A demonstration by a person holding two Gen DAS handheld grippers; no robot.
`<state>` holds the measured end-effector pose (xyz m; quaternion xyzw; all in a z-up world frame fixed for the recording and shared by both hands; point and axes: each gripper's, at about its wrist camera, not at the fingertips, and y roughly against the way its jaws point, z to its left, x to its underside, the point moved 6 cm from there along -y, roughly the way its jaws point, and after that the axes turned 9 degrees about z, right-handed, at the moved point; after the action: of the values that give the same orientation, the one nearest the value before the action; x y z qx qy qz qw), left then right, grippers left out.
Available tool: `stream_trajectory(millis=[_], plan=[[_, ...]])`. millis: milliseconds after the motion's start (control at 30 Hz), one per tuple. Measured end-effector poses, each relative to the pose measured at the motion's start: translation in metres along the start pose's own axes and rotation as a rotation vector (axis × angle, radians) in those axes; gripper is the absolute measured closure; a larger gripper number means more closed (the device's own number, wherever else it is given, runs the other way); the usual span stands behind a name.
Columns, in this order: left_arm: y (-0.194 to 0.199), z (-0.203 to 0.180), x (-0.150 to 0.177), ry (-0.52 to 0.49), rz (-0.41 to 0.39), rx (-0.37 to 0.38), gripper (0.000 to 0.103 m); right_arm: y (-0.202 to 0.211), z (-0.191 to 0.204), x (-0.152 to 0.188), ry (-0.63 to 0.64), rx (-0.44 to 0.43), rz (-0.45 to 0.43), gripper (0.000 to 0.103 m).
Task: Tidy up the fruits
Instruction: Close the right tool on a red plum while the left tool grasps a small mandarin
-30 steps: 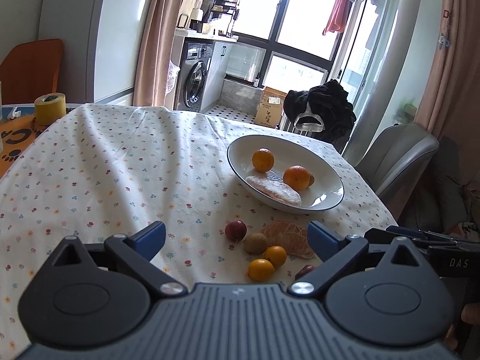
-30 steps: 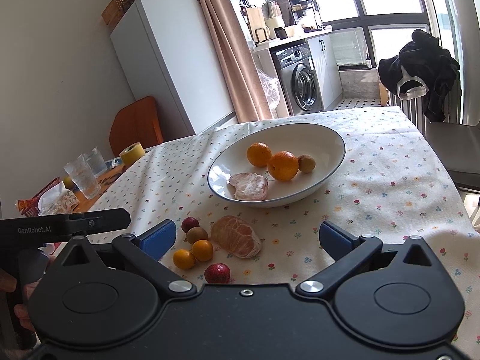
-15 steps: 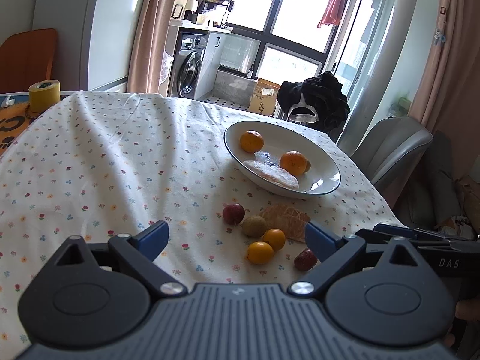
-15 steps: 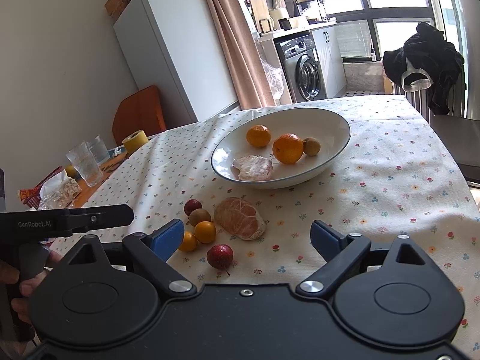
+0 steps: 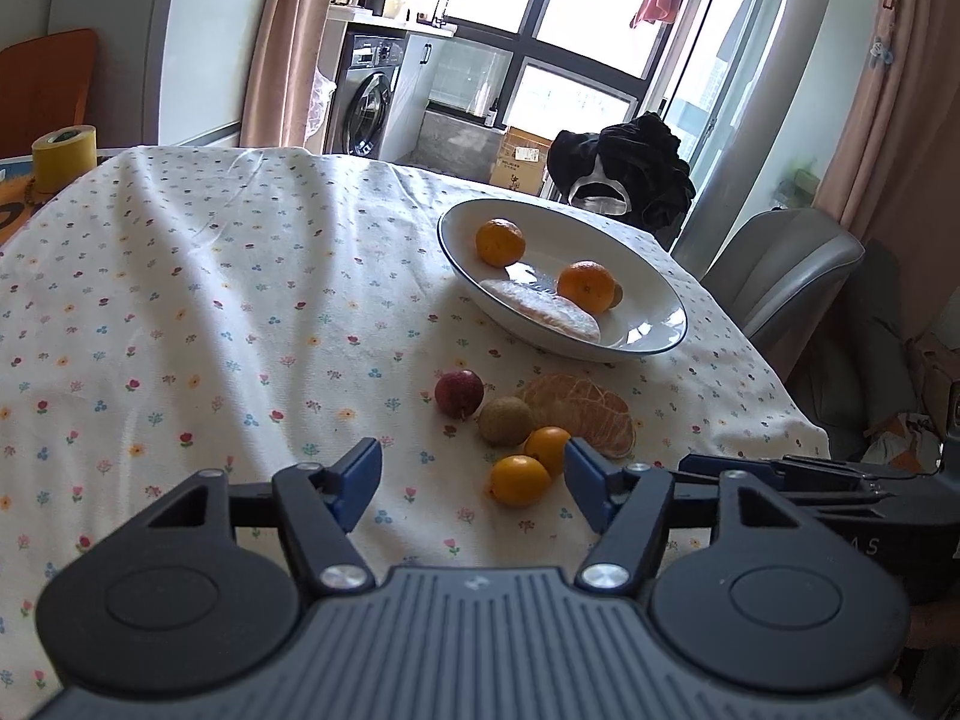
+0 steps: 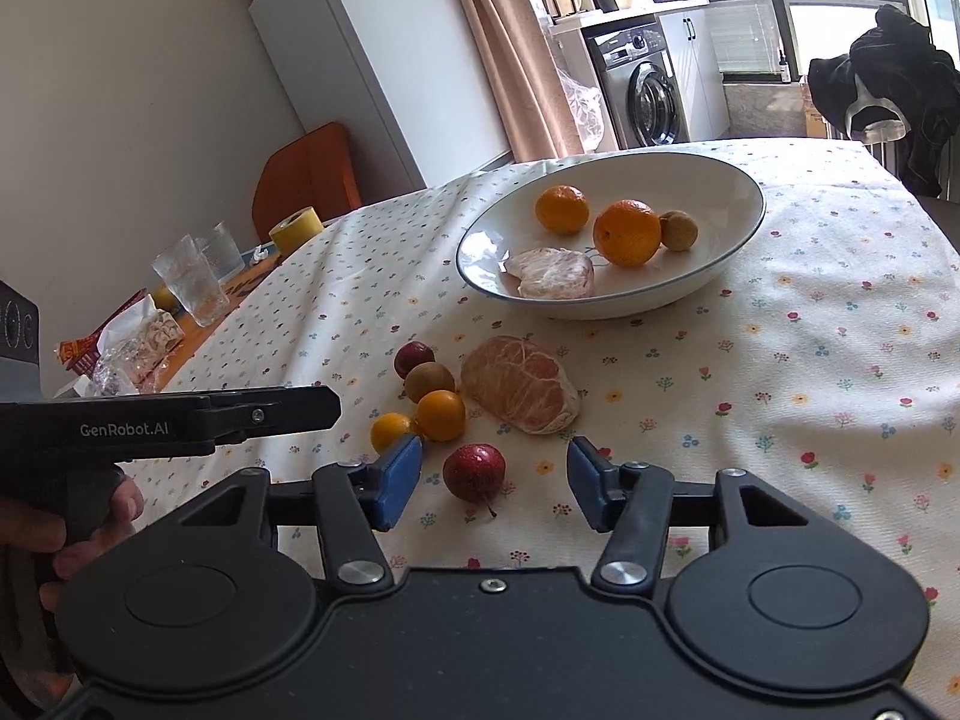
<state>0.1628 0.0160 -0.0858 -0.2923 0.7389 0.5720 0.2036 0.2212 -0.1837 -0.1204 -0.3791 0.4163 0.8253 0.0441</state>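
A white bowl [image 5: 654, 294] [image 6: 732, 222] holds two oranges, a peeled white citrus piece [image 6: 555, 273] and a small brown fruit. On the flowered cloth before it lie a peeled orange half [image 5: 579, 411] [image 6: 519, 387], a brown fruit [image 5: 504, 420], two small oranges [image 5: 519, 480] [image 6: 441, 414] and two dark red fruits [image 5: 459, 393] [image 6: 474, 471]. My left gripper [image 5: 471, 480] is open just above the cloth, with a small orange between its blue fingertips. My right gripper [image 6: 492, 480] is open, the near red fruit between its tips.
A yellow tape roll [image 5: 63, 156] stands at the table's far left. Two glasses [image 6: 192, 279] and wrappers [image 6: 132, 342] lie on the left side in the right wrist view. A grey chair [image 5: 786, 264] with dark clothing behind it stands past the table's right edge.
Both grippers have moved forward and lower toward the loose fruits. Their jaws have narrowed but stay open. The fruits have not moved.
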Motion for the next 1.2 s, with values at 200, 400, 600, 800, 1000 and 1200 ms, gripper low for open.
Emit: stream_trajectory(millis=[200, 400, 600, 800, 1000, 1200], plan=[[-0.01, -0.004, 0.003, -0.012, 0.024, 0.013, 0.044, -0.015, 0.004, 0.001, 0.008, -0.024, 0.031, 0.059], [-0.017, -0.008, 0.003, -0.023, 0.041, 0.024, 0.046, -0.022, 0.004, 0.001, 0.017, -0.045, 0.033, 0.079], [-0.027, -0.014, 0.002, -0.035, 0.056, 0.037, 0.05, -0.018, -0.001, 0.002, 0.017, -0.04, 0.029, 0.08], [-0.036, -0.018, 0.005, -0.043, 0.075, 0.044, 0.056, -0.013, -0.008, 0.0, 0.007, -0.025, 0.015, 0.08], [-0.04, -0.019, 0.004, -0.05, 0.07, 0.037, 0.075, -0.011, -0.013, -0.001, -0.002, -0.015, 0.008, 0.08], [-0.029, -0.017, 0.002, -0.047, 0.04, 0.031, 0.078, -0.008, -0.012, -0.002, -0.001, -0.012, 0.0, 0.08]])
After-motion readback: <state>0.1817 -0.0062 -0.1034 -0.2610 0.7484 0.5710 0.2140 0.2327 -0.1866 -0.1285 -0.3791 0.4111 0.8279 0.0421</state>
